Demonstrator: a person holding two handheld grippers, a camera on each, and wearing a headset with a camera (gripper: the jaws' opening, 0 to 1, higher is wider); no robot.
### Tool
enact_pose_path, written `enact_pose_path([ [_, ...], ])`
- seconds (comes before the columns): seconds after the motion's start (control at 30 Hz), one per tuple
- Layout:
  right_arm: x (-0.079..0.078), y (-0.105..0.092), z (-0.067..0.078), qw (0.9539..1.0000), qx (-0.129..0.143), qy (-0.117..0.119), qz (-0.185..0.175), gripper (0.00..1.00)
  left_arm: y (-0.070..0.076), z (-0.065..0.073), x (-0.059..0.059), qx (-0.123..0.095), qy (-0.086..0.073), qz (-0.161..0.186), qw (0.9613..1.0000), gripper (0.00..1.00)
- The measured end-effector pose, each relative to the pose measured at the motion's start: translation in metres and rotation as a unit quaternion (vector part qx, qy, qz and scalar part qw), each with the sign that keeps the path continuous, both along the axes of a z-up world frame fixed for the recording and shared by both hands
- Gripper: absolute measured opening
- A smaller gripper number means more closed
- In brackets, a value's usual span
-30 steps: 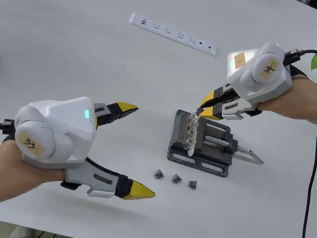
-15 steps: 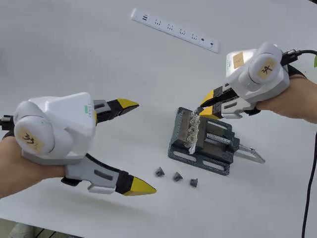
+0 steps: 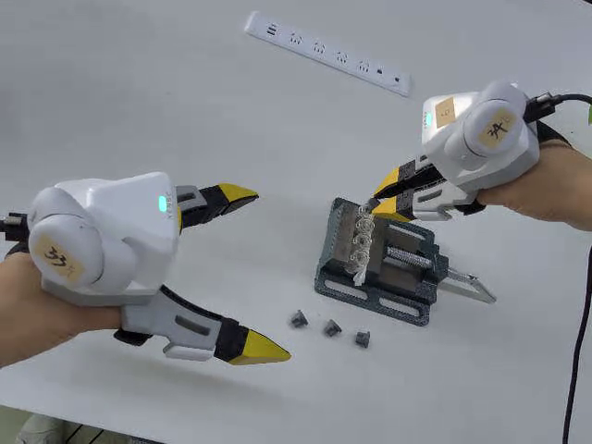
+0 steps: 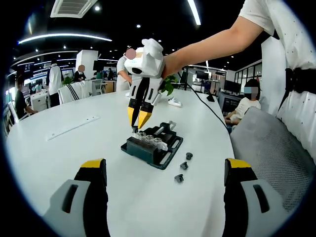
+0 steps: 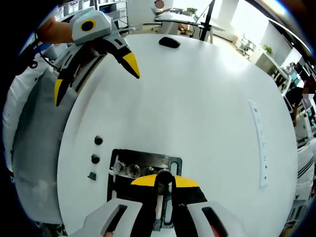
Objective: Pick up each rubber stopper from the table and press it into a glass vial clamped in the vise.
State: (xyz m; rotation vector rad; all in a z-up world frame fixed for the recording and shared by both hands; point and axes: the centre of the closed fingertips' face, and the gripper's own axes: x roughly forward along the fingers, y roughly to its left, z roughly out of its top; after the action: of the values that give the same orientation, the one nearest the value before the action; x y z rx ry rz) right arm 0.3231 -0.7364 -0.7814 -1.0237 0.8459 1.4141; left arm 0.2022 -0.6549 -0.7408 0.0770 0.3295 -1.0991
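A dark vise (image 3: 400, 277) on the white table clamps a row of clear glass vials (image 3: 360, 242). My right gripper (image 3: 374, 205) hovers over the far end of that row, shut on a dark rubber stopper (image 5: 164, 177) pinched between its yellow tips, just above the vials (image 5: 133, 170). Three loose stoppers (image 3: 330, 327) lie in a line on the table in front of the vise. My left gripper (image 3: 250, 271) stands wide open, left of the vise, with nothing between its fingers. In the left gripper view the vise (image 4: 153, 145) and the loose stoppers (image 4: 183, 166) lie ahead.
A white power strip (image 3: 328, 54) lies at the far side of the table. The vise handle (image 3: 467, 289) sticks out to the right. A black cable (image 3: 578, 351) runs along the right edge. People and office furniture stand beyond the table.
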Motion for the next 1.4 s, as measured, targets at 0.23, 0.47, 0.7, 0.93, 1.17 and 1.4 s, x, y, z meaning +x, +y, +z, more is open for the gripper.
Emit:
enact_pose_path([
  [0.23, -0.0009, 0.0004, 0.0000, 1.0000, -0.007, -0.001, 0.005, 0.06, 0.0002, 0.0013, 0.0006, -0.003, -0.001, 0.002, 1.0000, 0.99],
  [0.47, -0.0041, 0.0025, -0.0010, 0.9994, -0.023, -0.012, 0.025, 0.06, 0.0003, 0.0014, 0.0000, -0.003, -0.002, 0.002, 1.0000, 0.99],
  [0.7, -0.0029, 0.0023, -0.0011, 0.9989, -0.031, -0.016, 0.031, 0.05, 0.0001, -0.0010, -0.0006, 0.000, 0.000, 0.000, 1.0000, 0.99],
  [0.93, -0.0026, 0.0017, -0.0012, 0.9987, -0.034, -0.020, 0.033, 0.05, -0.0011, 0.0018, 0.0022, -0.006, -0.002, 0.003, 1.0000, 0.99],
  [1.17, -0.0021, 0.0015, -0.0009, 0.9974, -0.044, -0.033, 0.045, 0.05, -0.0029, 0.0018, 0.0031, -0.006, -0.002, 0.002, 1.0000, 0.99],
  [1.4, -0.0010, 0.0010, -0.0008, 0.9972, -0.044, -0.034, 0.049, 0.07, -0.0016, 0.0025, 0.0035, -0.008, -0.001, 0.005, 1.0000, 0.99],
])
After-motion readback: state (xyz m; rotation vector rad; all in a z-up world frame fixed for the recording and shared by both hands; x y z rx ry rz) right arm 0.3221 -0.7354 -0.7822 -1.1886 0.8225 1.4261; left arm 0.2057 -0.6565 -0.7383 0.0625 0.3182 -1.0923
